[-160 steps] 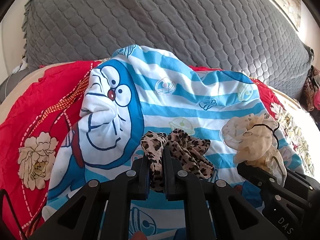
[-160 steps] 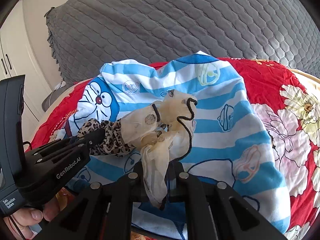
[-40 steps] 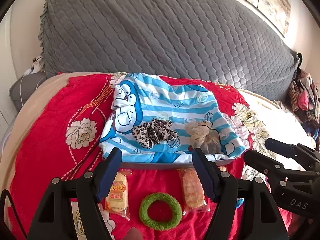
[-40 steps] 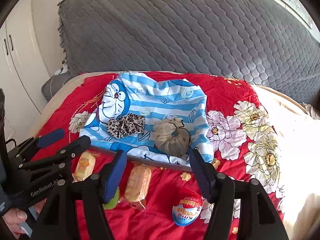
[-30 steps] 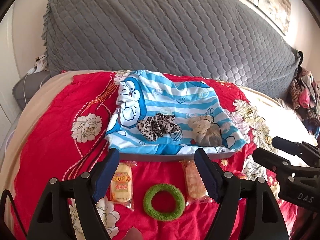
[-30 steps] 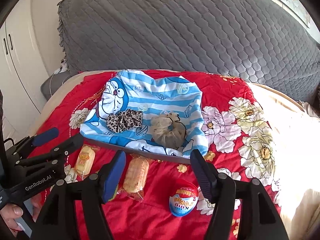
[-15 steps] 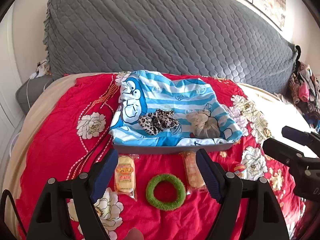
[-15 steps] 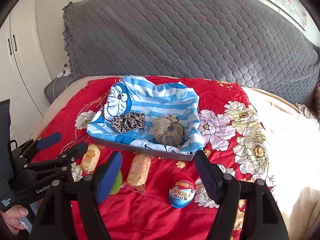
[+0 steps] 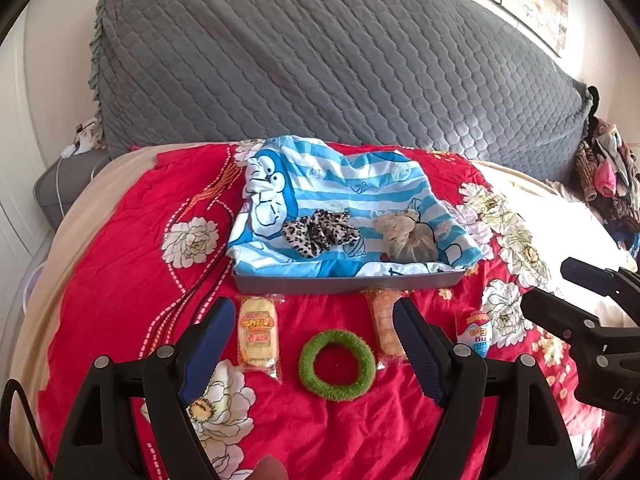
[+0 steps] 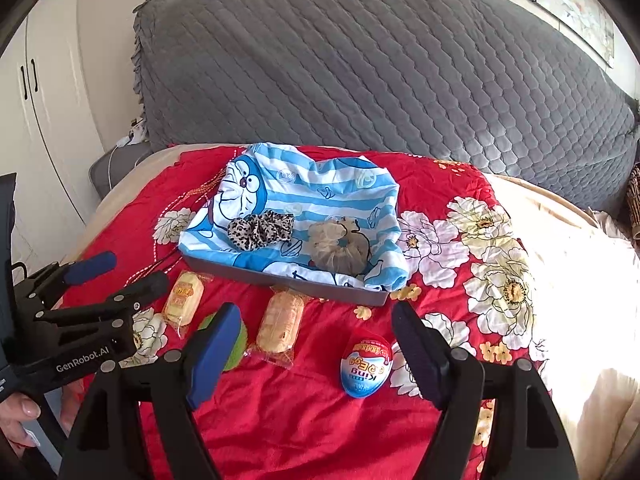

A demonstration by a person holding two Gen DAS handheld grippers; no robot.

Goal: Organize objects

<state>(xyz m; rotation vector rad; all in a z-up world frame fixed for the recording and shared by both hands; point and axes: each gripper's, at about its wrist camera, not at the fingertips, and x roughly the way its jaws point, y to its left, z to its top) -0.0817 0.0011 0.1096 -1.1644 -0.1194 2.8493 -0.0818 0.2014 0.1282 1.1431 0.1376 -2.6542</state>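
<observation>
A grey tray [image 9: 348, 282] lined with a blue striped Doraemon cloth [image 9: 344, 188] holds a leopard scrunchie [image 9: 318, 232] and a beige scrunchie [image 9: 408, 236]. In front of it on the red bedspread lie a yellow snack pack [image 9: 257, 332], a green ring scrunchie [image 9: 337, 365], an orange snack pack [image 9: 386, 328] and a Kinder egg [image 10: 365, 363]. My left gripper [image 9: 316, 344] is open and empty, held above the green ring. My right gripper [image 10: 312, 344] is open and empty, between the orange snack pack [image 10: 280, 322] and the egg.
A large grey quilted cushion [image 9: 328, 64] stands behind the tray. White wardrobe doors [image 10: 36, 128] stand at the left. A pile of clothes [image 9: 608, 176] lies at the far right. The red flowered bedspread [image 10: 440, 220] gives way to cream bedding [image 10: 580, 280] on the right.
Both grippers have let go of the scrunchies, which now lie in the tray. Both grippers have opened and pulled back and up from the tray, bringing the snacks, ring and egg into view.
</observation>
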